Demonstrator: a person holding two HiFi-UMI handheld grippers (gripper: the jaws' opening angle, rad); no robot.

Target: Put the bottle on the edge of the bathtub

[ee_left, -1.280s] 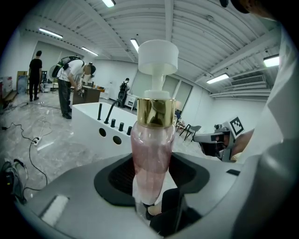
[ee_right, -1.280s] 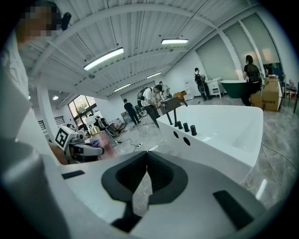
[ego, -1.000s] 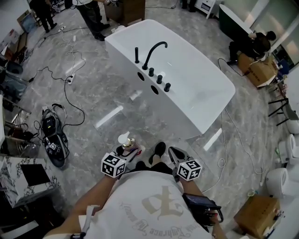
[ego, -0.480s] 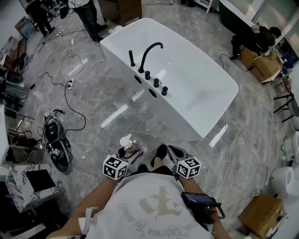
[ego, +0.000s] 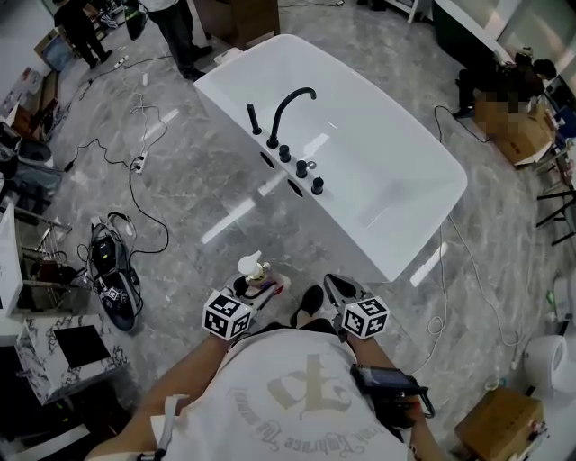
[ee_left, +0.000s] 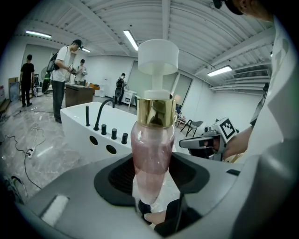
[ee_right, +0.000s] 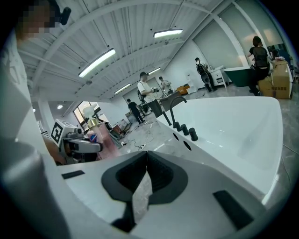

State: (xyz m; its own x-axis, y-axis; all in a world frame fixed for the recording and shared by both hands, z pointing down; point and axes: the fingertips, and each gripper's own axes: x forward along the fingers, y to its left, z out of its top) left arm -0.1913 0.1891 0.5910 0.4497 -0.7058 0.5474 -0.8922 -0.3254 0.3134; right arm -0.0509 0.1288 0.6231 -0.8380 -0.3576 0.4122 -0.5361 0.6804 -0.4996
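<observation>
A pink pump bottle (ego: 255, 270) with a gold collar and white pump head stands upright in my left gripper (ego: 261, 284), low in the head view. In the left gripper view the jaws are shut on the bottle's (ee_left: 152, 154) lower body. My right gripper (ego: 337, 293) is beside it, shut and empty; its pads (ee_right: 142, 161) meet at the tips. The white bathtub (ego: 236, 101) with a black faucet (ego: 290, 103) and several black knobs lies ahead across the grey marble floor. From the right gripper view, the tub (ee_right: 233, 126) is close on the right.
Black cables (ego: 135, 171) and black bags (ego: 112, 279) lie on the floor to the left. People stand at the far end (ego: 175, 27), and one crouches at the upper right by a cardboard box (ego: 513, 126). Another box (ego: 499, 419) sits at the lower right.
The person has walked forward, so the bathtub sits lower and nearer in the head view. Both grippers moved along with the bottle still held in the left one.
</observation>
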